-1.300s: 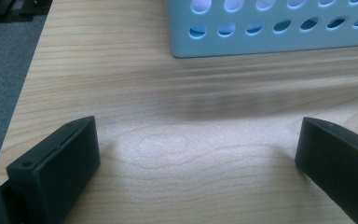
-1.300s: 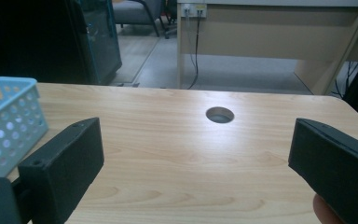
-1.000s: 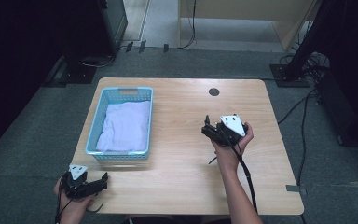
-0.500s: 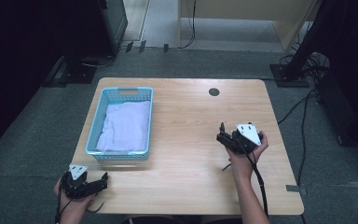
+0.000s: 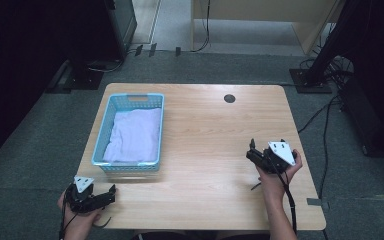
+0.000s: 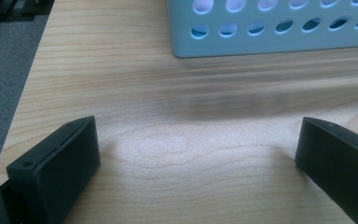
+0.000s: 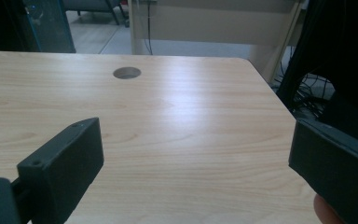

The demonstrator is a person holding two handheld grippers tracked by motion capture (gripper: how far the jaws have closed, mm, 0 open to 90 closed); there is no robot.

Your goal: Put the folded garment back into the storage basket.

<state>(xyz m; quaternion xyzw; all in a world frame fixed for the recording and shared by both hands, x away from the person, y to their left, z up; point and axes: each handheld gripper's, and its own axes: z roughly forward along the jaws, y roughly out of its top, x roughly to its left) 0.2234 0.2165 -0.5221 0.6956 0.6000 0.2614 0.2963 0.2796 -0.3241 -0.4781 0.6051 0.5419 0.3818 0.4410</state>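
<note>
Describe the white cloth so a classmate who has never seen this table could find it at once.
Start at the wooden table and look to its left half, where a light blue basket with holed walls stands. The white cloth lies folded inside it, covering the bottom. It is the table's one soft white item.

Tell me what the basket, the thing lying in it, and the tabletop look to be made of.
Basket: likely moulded plastic, matte light blue; its wall is pierced with even rows of oval holes. White cloth inside it: soft fabric, folded, with gentle wrinkles. Tabletop: pale wood or wood-look laminate, with printed-looking grain and a slight sheen; which one is unclear.
</note>
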